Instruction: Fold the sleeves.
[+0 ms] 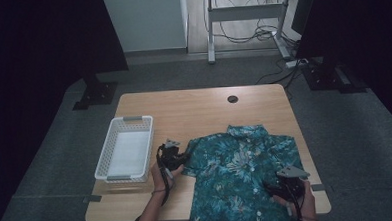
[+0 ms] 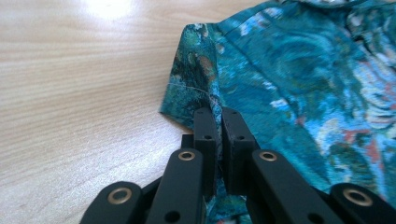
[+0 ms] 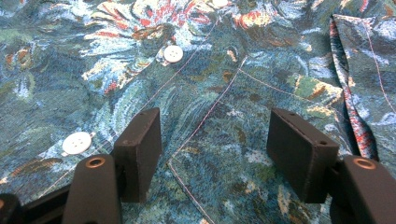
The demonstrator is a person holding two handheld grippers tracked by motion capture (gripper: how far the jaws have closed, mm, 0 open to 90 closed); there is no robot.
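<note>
Basket: white plastic, slotted walls, grey handles at near and far ends. Sits on table to the outer side of the left gripper, just beside it, not touching. Inside: pale flat bottom, no items seen.

Writing/labels: none legible on basket, shirt or grippers.

Shirt: teal floral print w/ red-orange flecks, short sleeves, collar at far end, laid flat on table betw. the two grippers. White buttons along front placket.

L gripper: jaws closed nearly together, pinching the sleeve at its hem; fabric edge runs up between the pads and bunches ahead of the tips. Bare wood lies to one side of the jaws, body of shirt to the other.

R gripper: jaws wide apart, nothing gripped. Shirt front lies flat beneath and betw. the pads; pocket seam runs up the gap, one button just outside the left-hand jaw. Whether pads touch the cloth: can't tell.
</note>
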